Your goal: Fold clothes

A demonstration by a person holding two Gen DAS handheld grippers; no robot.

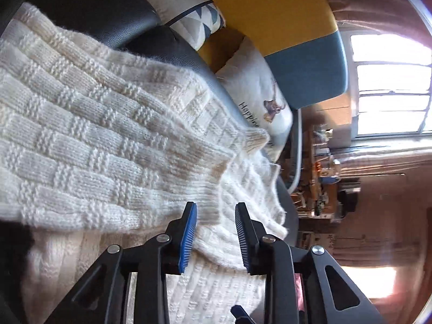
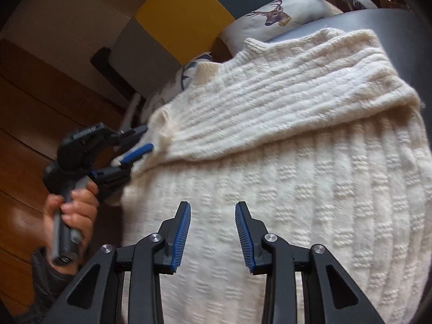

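Tongs: both grippers stand released; the left gripper (image 1: 215, 233) hovers with jaws apart over the ribbed edge of a folded-over flap, and the right gripper (image 2: 212, 236) hovers spread over the body panel, gripping nothing.
Sweater: a cream knit sweater (image 2: 310, 189) lies spread on a dark seat (image 1: 102, 13), one part already laid across the body as a flap (image 2: 283, 102) whose lower edge runs slantwise.
Pillows: a deer pillow (image 2: 272, 13) and a patterned pillow (image 1: 194, 19) sit just beyond the sweater, against a yellow and blue backrest (image 1: 270, 10).
Hand: the person's left hand (image 2: 73, 210) holds its tool at the sweater's left edge, tips right by the flap's corner.
Step, as I judge it: settling or taking up the flap at its ribbed end.
Doing it well: close on the ribbing only, not the layer beneath; keep the knit slack so it does not stretch; line the flap's edge with the body's side; let the right gripper pin the body panel flat.
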